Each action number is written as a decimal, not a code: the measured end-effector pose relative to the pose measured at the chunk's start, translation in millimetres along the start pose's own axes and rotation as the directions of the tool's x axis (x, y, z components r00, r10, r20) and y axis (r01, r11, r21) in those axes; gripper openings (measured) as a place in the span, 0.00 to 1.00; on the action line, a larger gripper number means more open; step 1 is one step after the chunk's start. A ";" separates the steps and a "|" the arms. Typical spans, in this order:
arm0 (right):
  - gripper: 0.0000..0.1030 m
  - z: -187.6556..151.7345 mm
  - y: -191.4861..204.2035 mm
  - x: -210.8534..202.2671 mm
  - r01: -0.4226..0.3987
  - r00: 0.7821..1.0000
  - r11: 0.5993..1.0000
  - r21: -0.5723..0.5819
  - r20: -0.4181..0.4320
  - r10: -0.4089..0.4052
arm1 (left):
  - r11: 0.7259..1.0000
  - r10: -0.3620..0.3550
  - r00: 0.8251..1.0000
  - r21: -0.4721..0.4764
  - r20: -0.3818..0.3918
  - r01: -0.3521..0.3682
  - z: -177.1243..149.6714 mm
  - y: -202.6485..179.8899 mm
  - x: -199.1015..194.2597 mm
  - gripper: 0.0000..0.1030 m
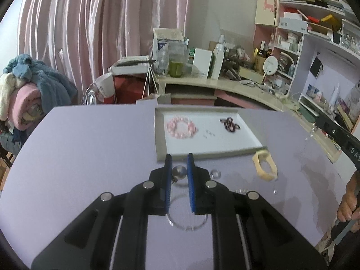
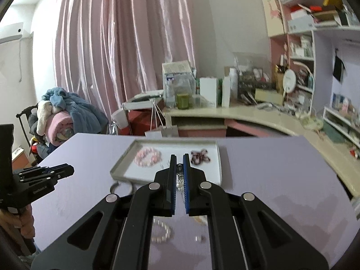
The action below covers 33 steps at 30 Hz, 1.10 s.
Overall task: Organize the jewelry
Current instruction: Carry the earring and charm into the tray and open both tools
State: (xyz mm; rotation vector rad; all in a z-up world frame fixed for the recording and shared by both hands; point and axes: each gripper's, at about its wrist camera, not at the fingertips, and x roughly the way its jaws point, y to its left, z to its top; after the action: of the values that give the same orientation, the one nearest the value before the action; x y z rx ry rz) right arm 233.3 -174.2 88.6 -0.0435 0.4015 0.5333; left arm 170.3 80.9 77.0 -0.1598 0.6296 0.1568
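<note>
A white tray on the lilac table holds a pink bead bracelet, a dark bead bracelet and small clear earrings. My left gripper is just before the tray's near edge, fingers slightly apart around a silver ball earring. A cream bangle, a clear ring and a clear bead lie nearby. My right gripper is shut on a dangling pearl-and-chain piece above the tray. A pearl bracelet lies on the table below it.
A cluttered cream desk and pink shelves stand beyond the table. A chair piled with blankets is at the left. A pink curtain hangs behind. A metal ring lies by the tray's near left corner.
</note>
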 end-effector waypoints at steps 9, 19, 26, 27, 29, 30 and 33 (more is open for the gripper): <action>0.06 41.9 -1.8 52.3 -0.046 0.999 0.999 0.017 -0.017 0.046 | 0.997 -0.073 0.997 -0.030 -0.017 0.072 58.9 5.2 40.3 0.13; 0.06 37.5 -16.3 131.1 -0.030 0.989 0.999 0.040 -0.144 0.036 | 0.995 -0.102 0.994 -0.017 -0.043 0.101 94.3 -0.4 97.6 0.13; 0.06 16.7 -41.3 173.8 -0.015 0.966 0.994 0.107 -0.255 0.042 | 0.994 -0.105 0.990 -0.017 -0.092 0.104 93.9 -0.8 137.6 0.13; 0.06 15.2 -43.5 177.4 -0.013 0.964 0.994 0.111 -0.263 0.042 | 0.994 -0.106 0.990 -0.017 -0.096 0.105 94.1 -1.2 142.3 0.13; 0.06 12.0 -47.0 182.8 -0.007 0.961 0.993 0.114 -0.275 0.039 | 0.994 -0.107 0.989 -0.014 -0.100 0.106 93.9 -1.6 148.7 0.13; 0.06 10.9 -49.3 185.7 -0.005 0.959 0.993 0.116 -0.281 0.038 | 0.994 -0.107 0.989 -0.013 -0.101 0.106 94.1 -2.1 151.3 0.13; 0.06 8.8 -54.2 192.5 0.001 0.956 0.993 0.120 -0.291 0.035 | 0.994 -0.107 0.989 -0.010 -0.106 0.107 94.2 -4.3 157.9 0.13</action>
State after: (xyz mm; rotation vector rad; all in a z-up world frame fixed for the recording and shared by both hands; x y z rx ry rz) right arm 414.9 -126.1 19.5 -0.0035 0.7236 0.5202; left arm 350.9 110.4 58.3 -0.2062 0.7251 0.0460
